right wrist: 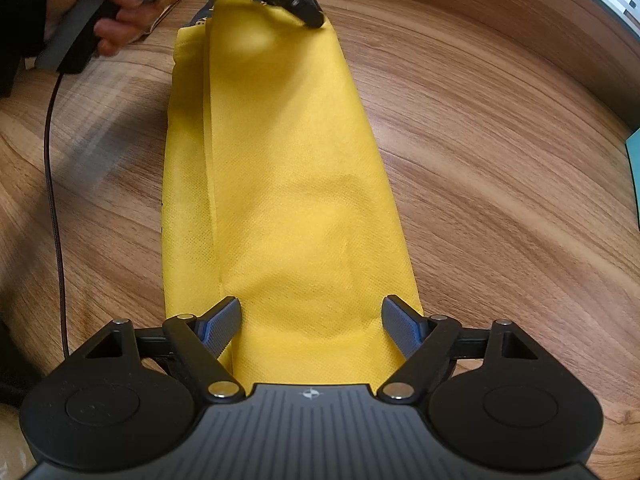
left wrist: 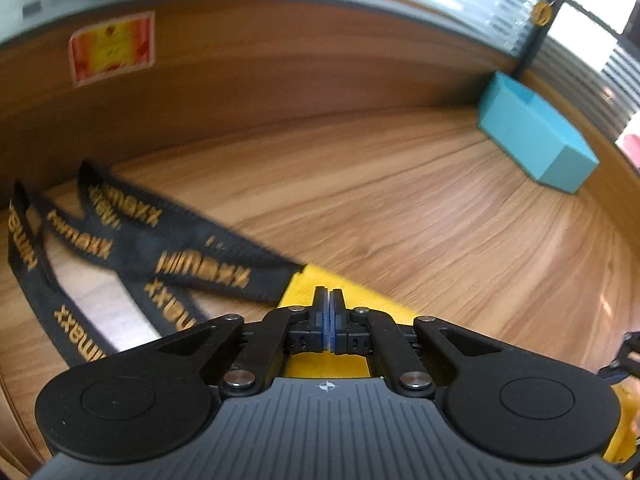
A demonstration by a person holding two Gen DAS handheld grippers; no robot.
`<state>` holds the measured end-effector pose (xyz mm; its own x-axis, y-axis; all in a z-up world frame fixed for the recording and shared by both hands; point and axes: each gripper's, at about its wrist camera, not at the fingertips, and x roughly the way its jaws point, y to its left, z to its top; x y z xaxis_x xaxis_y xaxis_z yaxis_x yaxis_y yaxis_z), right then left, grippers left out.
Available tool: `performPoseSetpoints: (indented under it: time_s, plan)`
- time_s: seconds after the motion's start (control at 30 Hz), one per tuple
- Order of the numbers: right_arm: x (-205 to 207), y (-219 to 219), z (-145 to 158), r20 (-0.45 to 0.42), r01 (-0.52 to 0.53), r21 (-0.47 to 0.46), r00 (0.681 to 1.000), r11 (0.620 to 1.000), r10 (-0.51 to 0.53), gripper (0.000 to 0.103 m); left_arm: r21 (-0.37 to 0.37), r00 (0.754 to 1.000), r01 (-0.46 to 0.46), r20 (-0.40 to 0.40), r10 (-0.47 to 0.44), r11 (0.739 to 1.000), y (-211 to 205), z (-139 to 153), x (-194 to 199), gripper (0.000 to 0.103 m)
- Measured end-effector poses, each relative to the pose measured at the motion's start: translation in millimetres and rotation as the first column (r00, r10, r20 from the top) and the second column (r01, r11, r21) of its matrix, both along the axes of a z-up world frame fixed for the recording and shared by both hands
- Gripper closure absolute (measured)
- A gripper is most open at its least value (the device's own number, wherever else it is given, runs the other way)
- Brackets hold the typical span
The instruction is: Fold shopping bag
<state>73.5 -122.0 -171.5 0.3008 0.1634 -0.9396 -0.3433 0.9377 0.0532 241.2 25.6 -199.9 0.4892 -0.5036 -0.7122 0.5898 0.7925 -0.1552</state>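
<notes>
- Straps [left wrist: 132,256], black with orange lettering, lie looped on the wooden surface [left wrist: 400,208] at the left of the left wrist view, running to the yellow bag [left wrist: 316,280].
- Left claw [left wrist: 329,312] has its blue pads pressed together, pinching the bag's edge at the strap end; in the right wrist view its black tip [right wrist: 312,16] sits on the bag's far end, with a hand [right wrist: 96,4] gripping its handle and a dark cable [right wrist: 54,200] trailing down.
- Bag [right wrist: 288,184] lies flat on the surface [right wrist: 500,160] as a long, narrow folded strip, an under layer showing along its left edge.
- Right claw [right wrist: 312,324] stands wide open over the bag's near end, fingers [right wrist: 222,322] spread to either side, gripping nothing.
- Teal box [left wrist: 536,136] rests at the far right, well apart from the bag.
</notes>
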Motion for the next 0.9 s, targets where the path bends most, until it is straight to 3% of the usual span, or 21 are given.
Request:
performPoseSetpoints:
  time_s: [0.23, 0.3, 0.47, 0.63, 0.9]
  plan:
    - [0.2, 1.3, 0.2, 0.000, 0.003, -0.002, 1.000, 1.000, -0.003, 0.019, 0.041, 0.999, -0.011, 0.041, 0.009, 0.999, -13.1, 0.1, -5.0, 0.101]
    - [-0.1, 1.7, 0.3, 0.000, -0.001, -0.003, 1.000, 1.000, 0.001, 0.019, 0.060, 0.997, 0.009, 0.075, -0.013, 0.998, -20.1, 9.2, -20.6, 0.100]
    - [-0.8, 2.5, 0.2, 0.003, 0.000, -0.005, 1.000, 1.000, 0.001, 0.019, 0.035, 0.995, 0.079, 0.059, -0.081, 0.996, -28.7, 16.3, -65.0, 0.100]
    - [-2.5, 2.3, -0.2, 0.011, -0.001, -0.004, 1.000, 1.000, 0.001, 0.019, 0.105, 0.995, 0.101, 0.001, -0.101, 0.989, -43.1, -10.1, -114.7, 0.099]
    - [-8.3, 0.1, -0.1, 0.036, -0.008, 0.004, 0.999, 1.000, 0.008, 0.019, 0.141, 0.996, 0.087, 0.022, -0.091, 0.986, -42.5, -18.2, -121.5, 0.101]
